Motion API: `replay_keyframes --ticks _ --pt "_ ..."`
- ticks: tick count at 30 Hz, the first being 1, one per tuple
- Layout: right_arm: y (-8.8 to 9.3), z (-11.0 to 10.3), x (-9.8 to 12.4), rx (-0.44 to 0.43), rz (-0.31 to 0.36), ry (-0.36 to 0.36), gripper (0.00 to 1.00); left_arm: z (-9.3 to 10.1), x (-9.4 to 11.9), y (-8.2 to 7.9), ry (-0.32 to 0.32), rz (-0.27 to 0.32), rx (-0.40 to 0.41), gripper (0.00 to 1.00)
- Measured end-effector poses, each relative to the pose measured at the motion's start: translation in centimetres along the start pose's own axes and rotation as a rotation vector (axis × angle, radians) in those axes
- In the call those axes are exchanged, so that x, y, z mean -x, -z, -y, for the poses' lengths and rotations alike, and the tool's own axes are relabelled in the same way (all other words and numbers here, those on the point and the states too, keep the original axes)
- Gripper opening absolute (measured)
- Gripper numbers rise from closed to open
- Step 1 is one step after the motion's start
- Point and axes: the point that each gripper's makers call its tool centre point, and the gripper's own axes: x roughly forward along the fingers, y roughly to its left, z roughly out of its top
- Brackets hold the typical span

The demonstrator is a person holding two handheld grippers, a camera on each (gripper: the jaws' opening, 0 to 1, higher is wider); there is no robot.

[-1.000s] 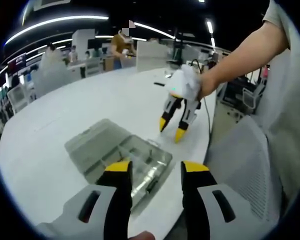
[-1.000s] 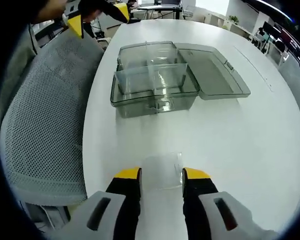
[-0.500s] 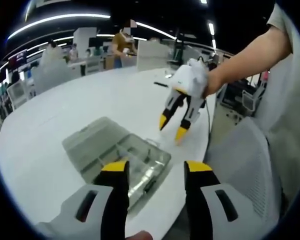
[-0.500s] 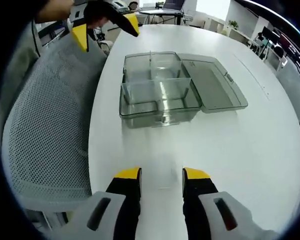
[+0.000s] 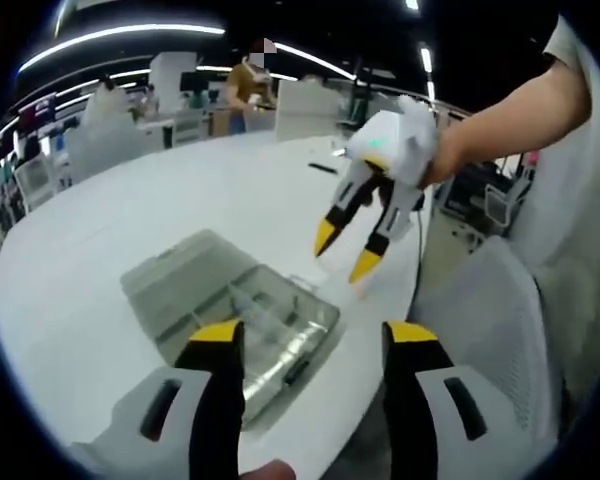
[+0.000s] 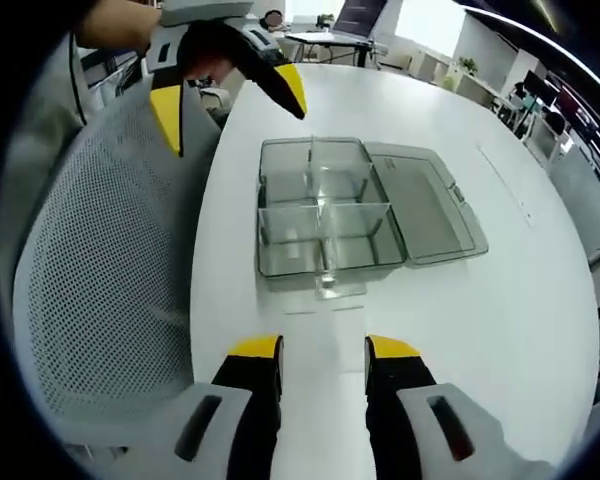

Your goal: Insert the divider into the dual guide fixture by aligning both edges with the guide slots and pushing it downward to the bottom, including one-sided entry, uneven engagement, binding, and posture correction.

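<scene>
A clear plastic box [image 6: 320, 215] stands on the white table [image 6: 520, 320], its lid [image 6: 425, 205] folded open flat to one side and inner walls splitting it into compartments. A thin clear divider sheet [image 6: 325, 298] lies flat on the table just in front of the box. My right gripper [image 6: 323, 350] hovers open above the table, short of the sheet, with nothing between its jaws. My left gripper [image 6: 230, 105] hangs open over the table edge beyond the box. From the left gripper view, the box [image 5: 230, 305] lies ahead of the left gripper [image 5: 315, 340], and the right gripper [image 5: 345, 252] hangs above the table.
A grey mesh chair [image 6: 100, 270] stands against the table edge beside the box, also seen as chair back [image 5: 480, 330]. Desks, chairs and a person [image 5: 245, 85] stand far behind the table. A small dark item [image 5: 320, 168] lies far across the table.
My right gripper has lifted up and back, so the divider that lay between its jaws now lies ahead of them. The left gripper's jaws have spread a little wider.
</scene>
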Motion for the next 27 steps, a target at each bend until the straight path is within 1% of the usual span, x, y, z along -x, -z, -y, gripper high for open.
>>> replay_keyframes --ticks 10,14,17,27 --pt "-1.5 -0.4 0.9 0.028 0.019 0.026 0.28 0.0 -0.1 0.1 0.004 0.001 0.024 0.55" --pt "-1.9 -0.6 1.1 0.029 0.026 0.034 0.28 -0.1 -0.1 0.1 0.001 0.003 0.037 0.56" --pt "-2.4 -0.8 1.4 0.032 0.041 0.048 0.28 -0.1 -0.1 0.0 0.000 0.002 0.056 0.57" --pt "-3.9 -1.4 2.1 0.050 0.079 0.081 0.28 0.2 0.0 -0.1 0.013 0.011 0.110 0.56"
